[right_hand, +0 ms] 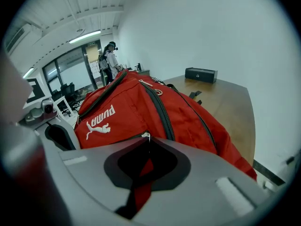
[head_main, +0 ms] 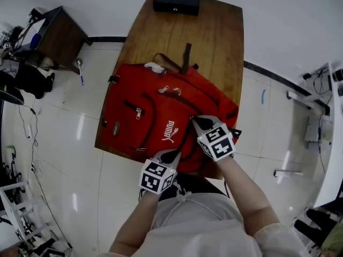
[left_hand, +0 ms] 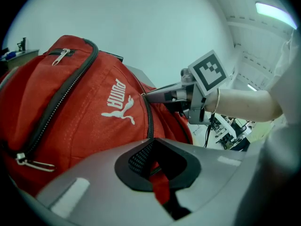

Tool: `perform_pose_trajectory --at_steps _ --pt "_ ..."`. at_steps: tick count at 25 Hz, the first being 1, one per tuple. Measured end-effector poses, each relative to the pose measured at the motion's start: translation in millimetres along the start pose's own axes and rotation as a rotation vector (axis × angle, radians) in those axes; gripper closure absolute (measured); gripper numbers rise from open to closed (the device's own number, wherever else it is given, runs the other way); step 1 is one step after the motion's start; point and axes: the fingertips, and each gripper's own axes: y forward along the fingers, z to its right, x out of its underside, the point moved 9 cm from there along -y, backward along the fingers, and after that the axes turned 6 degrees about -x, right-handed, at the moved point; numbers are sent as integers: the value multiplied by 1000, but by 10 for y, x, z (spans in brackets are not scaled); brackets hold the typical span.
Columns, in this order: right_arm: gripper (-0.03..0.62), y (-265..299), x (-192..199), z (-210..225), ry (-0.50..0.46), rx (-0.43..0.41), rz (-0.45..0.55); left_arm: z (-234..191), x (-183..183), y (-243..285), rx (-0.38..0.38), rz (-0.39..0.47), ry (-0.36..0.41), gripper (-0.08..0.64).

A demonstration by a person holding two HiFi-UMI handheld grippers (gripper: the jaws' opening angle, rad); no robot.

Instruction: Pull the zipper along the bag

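The red bag [head_main: 155, 106] lies flat on the wooden table [head_main: 214, 42], its near edge hanging just over the table's near end. On its left half a small front-pocket slider [head_main: 138, 112] lies untouched.

The left gripper [head_main: 172, 153] sits at the bag's near edge. In its own view the jaws are pressed together on a fold of red bag fabric [left_hand: 160, 185], just beside the near end of the dark zipper [left_hand: 150, 121]. This looks like the anchoring hold.

To its right and a little farther in, the right gripper [head_main: 197, 121] rests on the bag beside the white logo. Its jaws are closed too, with red fabric between them and a small metal tab, apparently the zipper pull [right_hand: 146, 135], pinched at their tips.

The step in hand seems to be drawing the slider along the track. To do it well, the left grip should hold the fabric taut and low while the right one moves parallel to the zipper teeth, following the curve rather than lifting. Pulling upward or sideways risks the tab slipping out, or loose cloth bunching into the slider.
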Motion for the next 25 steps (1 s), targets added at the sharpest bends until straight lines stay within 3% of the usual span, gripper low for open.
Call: perform_pose_trajectory --at_steps 6,10,14,19,25 --pt "578 1 20 -14 41 16 15 4 8 18 -3 -6 29 554" --pt "569 -84 47 -98 9 65 21 5 37 14 -9 14 45 554" --pt "581 -339 99 -261 38 101 92 15 58 -38 -11 28 31 554" --pt "584 -787 126 -651 43 118 274 130 -70 -390 34 179 40 554" --pt "584 -1181 210 -1420 26 182 438 247 -79 -1182 73 380 148 554"
